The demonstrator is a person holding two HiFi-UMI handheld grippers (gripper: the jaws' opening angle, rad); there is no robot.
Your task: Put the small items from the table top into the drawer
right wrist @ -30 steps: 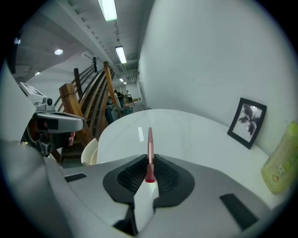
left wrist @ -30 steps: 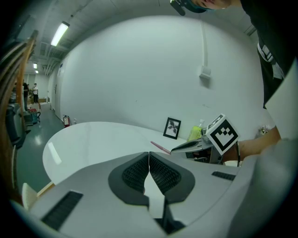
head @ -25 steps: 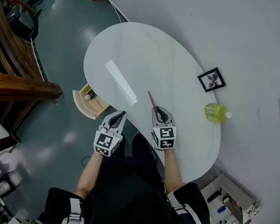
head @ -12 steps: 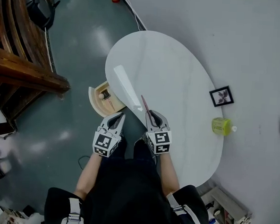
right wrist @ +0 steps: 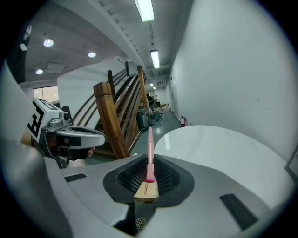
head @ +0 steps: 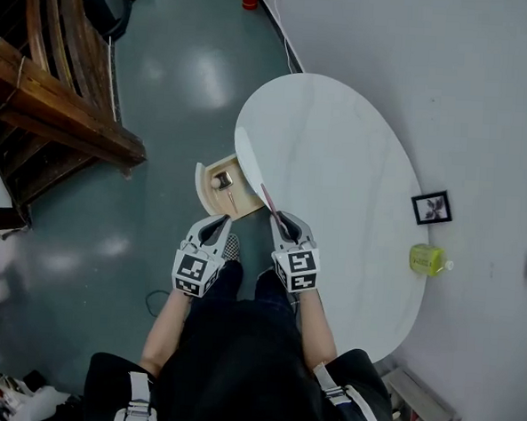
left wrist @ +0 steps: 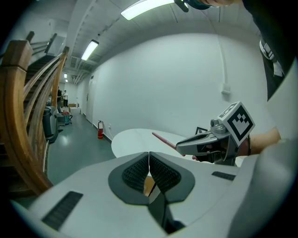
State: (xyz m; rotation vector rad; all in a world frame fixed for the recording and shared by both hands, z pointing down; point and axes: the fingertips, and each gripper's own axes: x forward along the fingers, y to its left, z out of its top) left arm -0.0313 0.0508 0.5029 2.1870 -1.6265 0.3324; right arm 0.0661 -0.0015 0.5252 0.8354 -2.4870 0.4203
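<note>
Pink brush (right wrist: 150, 139): clamped near its tan bristle end between the narrow jaws of the right hand-held gripper (head: 282, 218), slim handle pointing away from the person. Carried in the air above the near-left edge of the table (head: 338, 156), just right of the open drawer (head: 200, 185).

Left hand-held gripper (left wrist: 149, 158): pads closed together, nothing between them; hangs near the drawer, on its near side.

Drawer: pulled out from under the left side of the table; already contains a small round item (head: 216, 182) and at least one more thin piece, too small to identify.

Step in hand, judged from the layout: transfer of the brush from table to drawer, with release not yet done.

Next move:
- Swing the right hand-held gripper left until the brush sits over the drawer opening.
- Lower and tilt so the long handle lies along the compartment and clears the rim.
- Open the jaws only once the brush is inside.
- Keep the left hand-held gripper out of the path.

Remaining on the far-right part of the table: a picture frame (head: 431, 207) and a yellow-green container (head: 427, 259).
</note>
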